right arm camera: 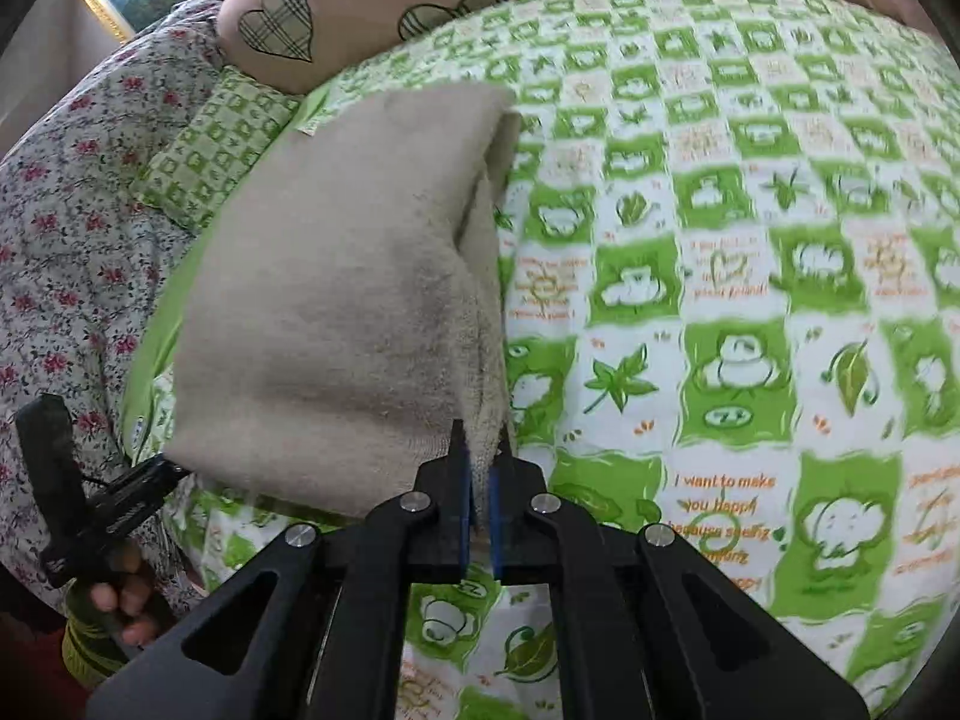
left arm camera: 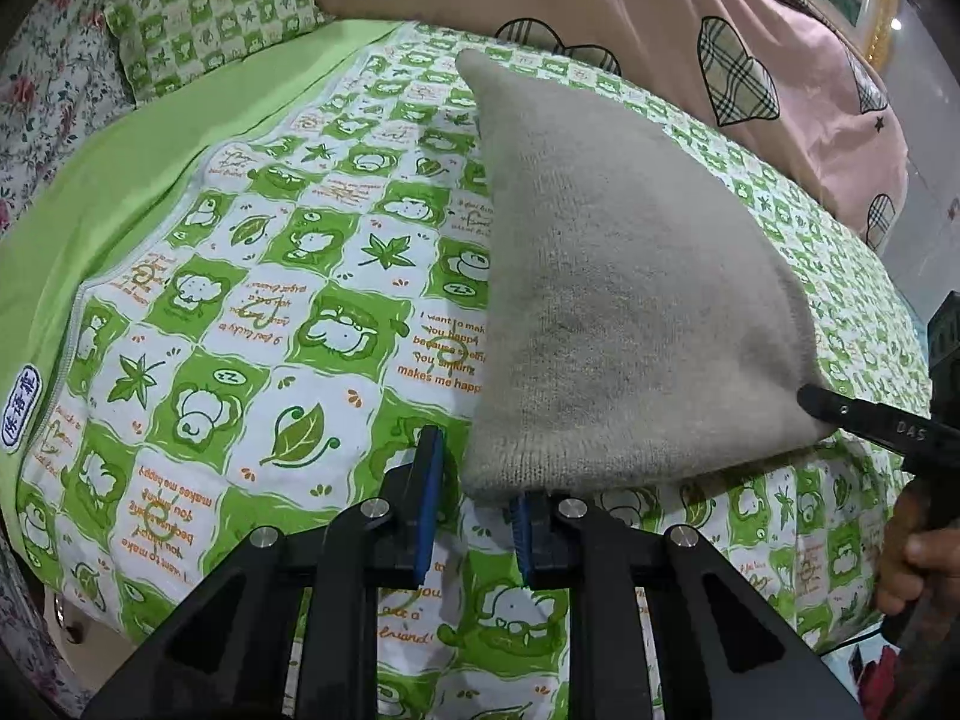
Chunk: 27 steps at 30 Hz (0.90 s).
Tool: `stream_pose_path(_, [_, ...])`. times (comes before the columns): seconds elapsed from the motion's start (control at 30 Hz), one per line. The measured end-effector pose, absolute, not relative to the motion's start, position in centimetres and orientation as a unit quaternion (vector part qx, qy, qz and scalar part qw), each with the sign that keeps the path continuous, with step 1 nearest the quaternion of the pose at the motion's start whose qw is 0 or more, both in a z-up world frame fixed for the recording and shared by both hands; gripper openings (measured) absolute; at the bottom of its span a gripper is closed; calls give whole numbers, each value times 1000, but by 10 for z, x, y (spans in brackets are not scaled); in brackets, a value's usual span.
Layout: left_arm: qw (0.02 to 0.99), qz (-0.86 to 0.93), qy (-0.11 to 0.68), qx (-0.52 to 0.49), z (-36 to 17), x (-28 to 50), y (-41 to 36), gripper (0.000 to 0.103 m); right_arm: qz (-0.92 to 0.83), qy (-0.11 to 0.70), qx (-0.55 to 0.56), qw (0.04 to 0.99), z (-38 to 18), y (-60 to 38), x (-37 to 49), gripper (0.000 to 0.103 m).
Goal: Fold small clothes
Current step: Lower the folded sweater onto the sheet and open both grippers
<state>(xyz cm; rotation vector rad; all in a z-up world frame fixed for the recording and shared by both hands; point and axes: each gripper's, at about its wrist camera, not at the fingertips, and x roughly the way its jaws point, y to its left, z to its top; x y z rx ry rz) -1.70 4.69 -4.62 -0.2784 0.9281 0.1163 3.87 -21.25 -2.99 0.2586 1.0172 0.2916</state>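
A grey knit garment (left arm camera: 624,276) lies folded on the green and white patterned bedspread (left arm camera: 252,300). My left gripper (left arm camera: 477,483) is open at the garment's near left corner; its right finger is under the hem and its left finger stands apart on the bedspread. My right gripper (right arm camera: 480,468) is shut on the garment's near right corner (right arm camera: 483,450). The garment also shows in the right wrist view (right arm camera: 336,300). The right gripper's finger (left arm camera: 864,420) shows at the garment's right corner in the left wrist view. The left gripper (right arm camera: 144,480) shows at the left corner in the right wrist view.
A pink quilt with checked hearts (left arm camera: 660,6) lies bunched at the far side. A small green checked pillow (left arm camera: 210,12) and a floral sheet (right arm camera: 66,228) lie at the head end. The bedspread's near edge drops off just below the grippers.
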Motion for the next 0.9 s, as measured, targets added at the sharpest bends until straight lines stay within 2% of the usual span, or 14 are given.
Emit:
stream_pose_path(0.17, [879, 46, 452, -140, -48, -14, 52, 24, 135, 488, 77, 859, -30, -204, 36, 5])
stream_pose_path(0.33, [877, 31, 456, -152, -50, -16, 57, 27, 127, 494, 88, 856, -34, -206, 38, 6])
stream_pose_path(0.43, [873, 19, 466, -144, -47, -16, 57, 27, 118, 498, 100, 853, -34, -209, 40, 18])
stream_pose_path(0.47, [870, 11, 472, -141, -44, -19, 58, 28, 109, 500, 106, 853, -32, -214, 39, 28])
stream_pose_path(0.57, [866, -26, 480, -139, -31, -34, 65, 28, 99, 500, 127, 851, -21, -229, 33, 29])
stream_pose_path(0.7, [878, -79, 449, -148, 3, -40, 72, 34, 74, 470, 123, 871, 10, -242, 32, 29])
stream_pose_path(0.9, [899, -130, 378, -180, 42, 33, 72, 37, 119, 431, 126, 885, 55, -204, 87, 31])
